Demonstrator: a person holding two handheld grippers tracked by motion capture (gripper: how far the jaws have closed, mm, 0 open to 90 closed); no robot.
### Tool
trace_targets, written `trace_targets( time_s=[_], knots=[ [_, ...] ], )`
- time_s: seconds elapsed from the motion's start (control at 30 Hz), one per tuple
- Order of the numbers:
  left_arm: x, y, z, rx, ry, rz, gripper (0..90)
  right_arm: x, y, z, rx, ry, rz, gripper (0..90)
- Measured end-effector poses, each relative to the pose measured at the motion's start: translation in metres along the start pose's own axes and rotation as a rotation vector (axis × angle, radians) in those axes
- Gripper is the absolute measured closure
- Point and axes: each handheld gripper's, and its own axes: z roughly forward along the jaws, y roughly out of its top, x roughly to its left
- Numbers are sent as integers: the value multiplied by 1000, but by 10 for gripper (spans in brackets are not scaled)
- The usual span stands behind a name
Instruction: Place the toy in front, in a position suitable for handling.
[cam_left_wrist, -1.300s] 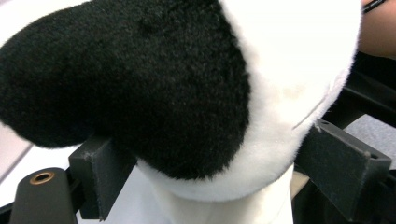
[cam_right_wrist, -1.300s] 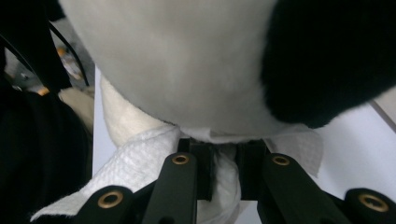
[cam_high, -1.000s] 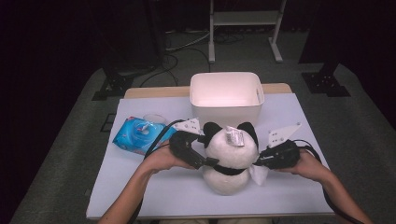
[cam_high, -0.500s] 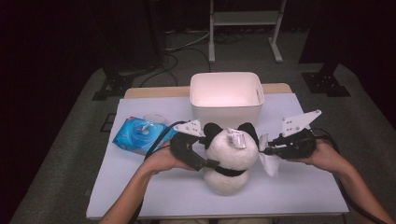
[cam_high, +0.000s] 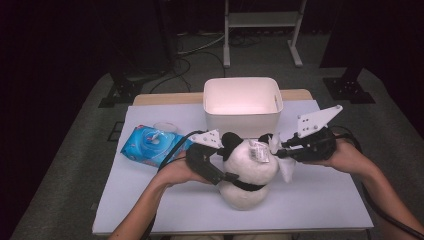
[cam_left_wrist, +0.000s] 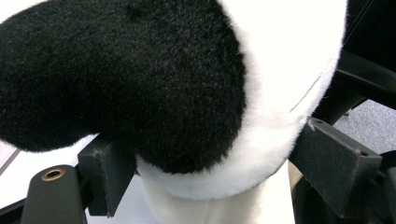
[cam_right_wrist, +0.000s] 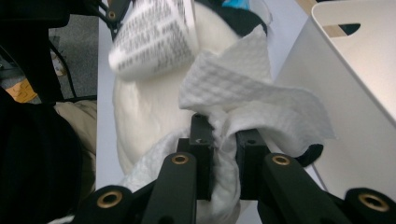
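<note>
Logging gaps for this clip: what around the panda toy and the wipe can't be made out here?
- Panda toy's face: turned away in the high view; the left tool view sits too close, just fur.
- Tag print: blurred in the right tool view, too small from above.
- Wipe's lower end: hidden behind the right tool.
- White bin's floor: glare washes it out.

White table (cam_high: 320, 200), plush panda (cam_high: 247, 177), white bin (cam_high: 242, 117), blue wipes pack (cam_high: 152, 145)
</note>
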Motion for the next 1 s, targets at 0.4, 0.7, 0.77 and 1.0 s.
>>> trace_targets(
  time_s=[0.4, 0.7, 0.77, 1.0],
  knots=[
    [1, -3, 8, 3, -4, -19, 140, 2, -2, 6, 14, 7, 5, 800],
    [3, -1, 16, -16, -24, -3, 212, 4, -11, 2, 18, 20, 21, 800],
    [3, 2, 13, -9, -26, -1, 248, 4, -10, 2, -3, 16, 22, 800],
    [4, 10, -7, -5, 14, 14, 279, 3, 0, 3, -60, 13, 9, 800]
  ],
)
